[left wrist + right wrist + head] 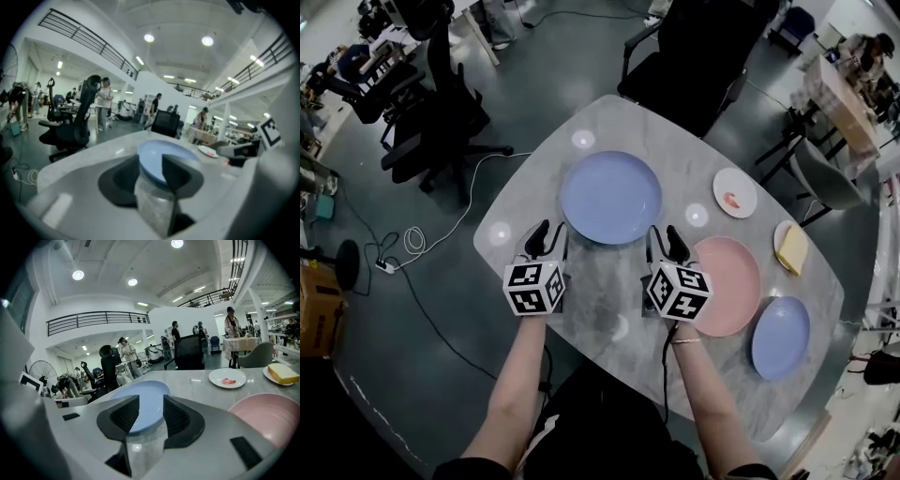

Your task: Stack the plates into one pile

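Observation:
A large blue plate (610, 197) lies at the middle of the grey marble table (581, 309). A pink plate (727, 284) sits to its right, with a smaller blue plate (781, 337) nearer the front right. My left gripper (548, 236) is at the large plate's near left rim and my right gripper (667, 242) at its near right rim. In the left gripper view the blue plate (161, 157) shows through the gap of the left gripper (150, 160). The right gripper (151, 404) also frames the blue plate (140, 404), with the pink plate (272, 418) beside it. Both stand open, holding nothing.
A small white plate (735, 192) with a red bit on it stands at the back right. Another small plate with a yellow block (791, 247) sits near the right edge. Office chairs (441, 112) and a floor cable (412, 239) surround the table.

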